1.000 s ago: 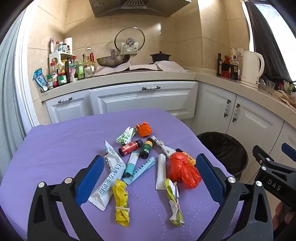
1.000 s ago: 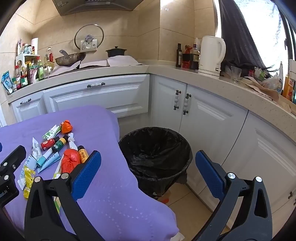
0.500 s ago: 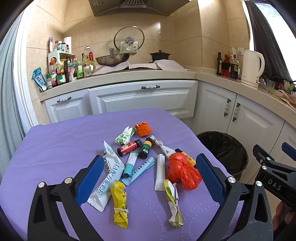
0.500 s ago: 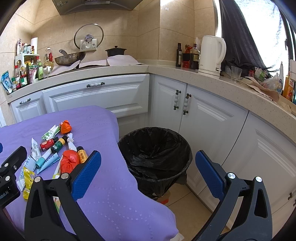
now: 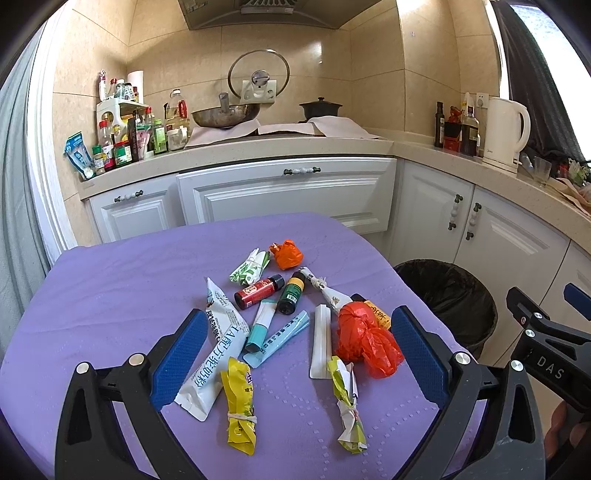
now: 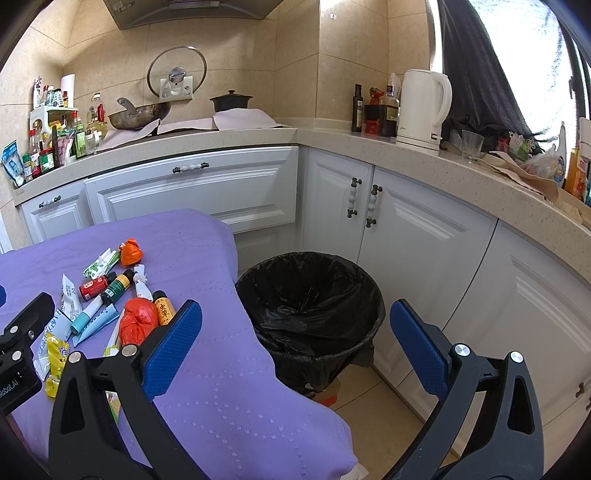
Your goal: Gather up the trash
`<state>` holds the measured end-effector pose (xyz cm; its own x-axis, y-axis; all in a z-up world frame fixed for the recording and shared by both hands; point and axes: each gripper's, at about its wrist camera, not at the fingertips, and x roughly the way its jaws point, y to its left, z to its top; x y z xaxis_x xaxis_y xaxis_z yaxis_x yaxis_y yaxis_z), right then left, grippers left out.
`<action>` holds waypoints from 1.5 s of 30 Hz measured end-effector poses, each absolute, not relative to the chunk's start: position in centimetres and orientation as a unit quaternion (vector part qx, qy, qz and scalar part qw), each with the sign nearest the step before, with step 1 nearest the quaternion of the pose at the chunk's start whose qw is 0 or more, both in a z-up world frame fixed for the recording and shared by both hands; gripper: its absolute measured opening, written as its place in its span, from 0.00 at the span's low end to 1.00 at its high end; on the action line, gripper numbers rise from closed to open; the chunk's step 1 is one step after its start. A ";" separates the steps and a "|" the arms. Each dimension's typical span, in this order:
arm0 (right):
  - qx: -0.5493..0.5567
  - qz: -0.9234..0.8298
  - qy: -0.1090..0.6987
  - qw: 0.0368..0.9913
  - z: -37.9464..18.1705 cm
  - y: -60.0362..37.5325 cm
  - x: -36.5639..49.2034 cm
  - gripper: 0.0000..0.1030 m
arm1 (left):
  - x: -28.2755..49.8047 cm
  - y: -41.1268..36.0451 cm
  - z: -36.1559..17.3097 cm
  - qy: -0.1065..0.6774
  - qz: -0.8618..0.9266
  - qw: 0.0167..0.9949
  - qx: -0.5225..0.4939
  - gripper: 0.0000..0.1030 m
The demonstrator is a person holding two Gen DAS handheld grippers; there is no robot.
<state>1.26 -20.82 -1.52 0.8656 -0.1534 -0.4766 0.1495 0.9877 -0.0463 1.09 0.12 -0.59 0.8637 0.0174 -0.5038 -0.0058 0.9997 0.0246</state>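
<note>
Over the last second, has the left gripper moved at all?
Yes, slightly. In the left wrist view the cabinet handle and the trash pile have slid a little leftward between the open left gripper fingers, so it has swung slightly right.

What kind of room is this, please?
Most likely a home kitchen: a range hood over a wok, a white electric kettle on the counter, and white cabinets below.

Setting: home kitchen. Evidence: beige tiled walls; range hood (image 5: 258, 14) over a cooktop carrying a wok (image 5: 225, 115) and a dark lidded pot (image 5: 320, 108); glass pan lid (image 5: 258, 74) hung on the wall. L-shaped speckled countertop (image 6: 424, 162) on white panelled cabinets (image 5: 284, 192). Condiment jars and bottles (image 5: 122, 136) crowd the left end; white electric kettle (image 6: 423, 109) near the window. Bin with black liner (image 6: 310, 295) on the tiled floor.
</note>
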 end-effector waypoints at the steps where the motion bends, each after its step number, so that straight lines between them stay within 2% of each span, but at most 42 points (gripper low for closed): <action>1: -0.004 -0.078 0.247 0.966 -1.5 -20.8 1.2 0.97 | 1.1 0.1 -0.6 0.261 0.006 0.965 0.011 0.94; 45: -0.002 -0.079 0.250 0.965 -1.8 -21.0 1.5 0.97 | 1.1 0.0 -0.7 0.265 0.005 0.964 0.013 0.94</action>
<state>1.53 -21.03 -1.83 0.8627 -0.1532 -0.4820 0.1516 0.9875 -0.0424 1.14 -0.02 -0.75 0.8600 0.0175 -0.5100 -0.0037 0.9996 0.0280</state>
